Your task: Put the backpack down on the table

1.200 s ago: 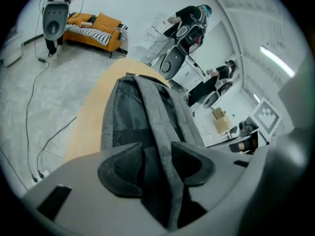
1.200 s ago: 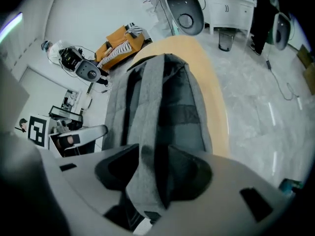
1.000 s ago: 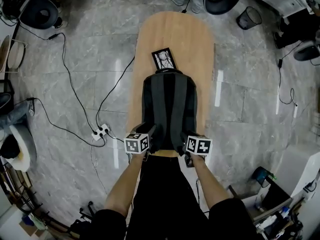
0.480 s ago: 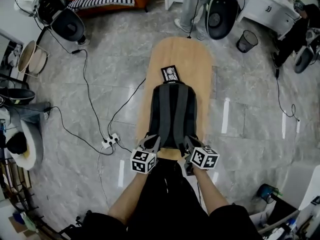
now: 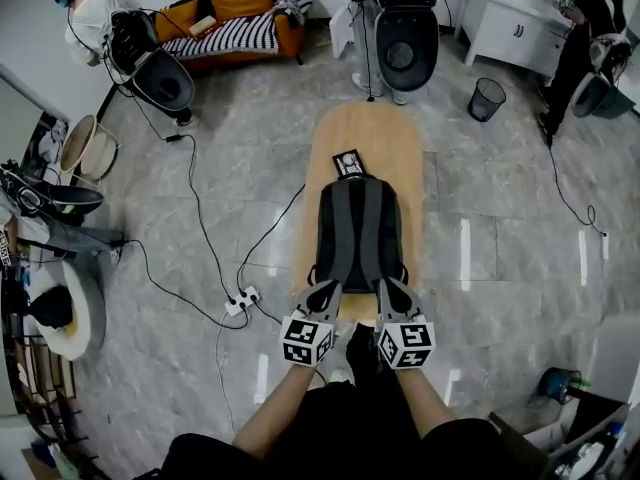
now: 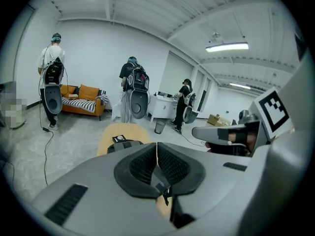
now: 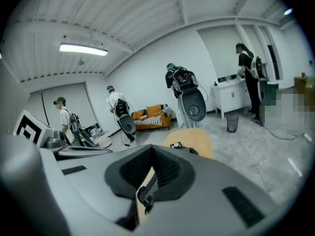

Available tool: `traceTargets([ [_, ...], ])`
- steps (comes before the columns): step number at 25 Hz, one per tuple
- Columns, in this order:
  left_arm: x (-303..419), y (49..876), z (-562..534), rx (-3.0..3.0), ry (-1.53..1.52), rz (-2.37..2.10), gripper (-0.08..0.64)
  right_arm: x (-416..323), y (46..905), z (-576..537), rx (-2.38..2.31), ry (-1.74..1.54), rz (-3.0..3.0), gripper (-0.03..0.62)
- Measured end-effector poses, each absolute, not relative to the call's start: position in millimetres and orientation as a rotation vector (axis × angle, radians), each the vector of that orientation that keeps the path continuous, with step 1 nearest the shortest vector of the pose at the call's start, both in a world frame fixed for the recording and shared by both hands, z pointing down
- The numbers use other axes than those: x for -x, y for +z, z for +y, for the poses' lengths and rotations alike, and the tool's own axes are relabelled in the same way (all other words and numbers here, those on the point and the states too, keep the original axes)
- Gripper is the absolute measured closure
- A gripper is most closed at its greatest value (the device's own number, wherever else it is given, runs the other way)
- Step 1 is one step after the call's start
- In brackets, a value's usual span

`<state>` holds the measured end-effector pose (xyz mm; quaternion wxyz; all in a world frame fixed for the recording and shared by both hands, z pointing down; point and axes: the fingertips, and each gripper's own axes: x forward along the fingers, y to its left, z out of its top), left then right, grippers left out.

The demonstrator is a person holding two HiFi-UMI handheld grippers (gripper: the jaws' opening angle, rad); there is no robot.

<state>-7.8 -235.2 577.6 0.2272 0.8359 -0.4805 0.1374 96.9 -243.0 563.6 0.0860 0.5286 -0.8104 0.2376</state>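
Observation:
A dark grey backpack (image 5: 360,230) lies lengthwise on the oval wooden table (image 5: 370,133), its near end at the table's near edge. My left gripper (image 5: 322,290) is at the pack's near left corner. Its jaws have just been closing and are shut on a thin black strap with a buckle (image 6: 160,181). My right gripper (image 5: 388,286) is at the near right corner, shut on a like strap (image 7: 146,188). In the left gripper view the left gripper (image 6: 156,154) has the pack's top (image 6: 123,144) beyond it. The right gripper (image 7: 152,163) shows its pads pressed on the strap.
A black marker card (image 5: 349,163) lies on the table beyond the pack. On the floor are cables and a power strip (image 5: 243,300). An orange sofa (image 5: 235,13), a bin (image 5: 486,98), a white cabinet (image 5: 505,18) and several people with gear stand around.
Both grippers have closed on the backpack's straps and drawn back toward me from its near corners. The head view has pulled up and away, so the table looks smaller.

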Motion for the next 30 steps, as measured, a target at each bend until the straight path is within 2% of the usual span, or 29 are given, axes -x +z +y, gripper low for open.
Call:
traceTargets([
  [5,28,550,-182,-2.332,0.306,-1.395,0.541,-79,535,-178,-1.587,0.555,-2.433,0.583],
  [15,41,530,-65,-2.327,0.222,-1.404,0.541,-60,511,-58,-1.628,0.518,-2.414,0.583],
  [30,67,523,-21,-2.336,0.161,-1.399,0.541,-44,503,-20,-1.666,0.539,-2.426,0.583],
])
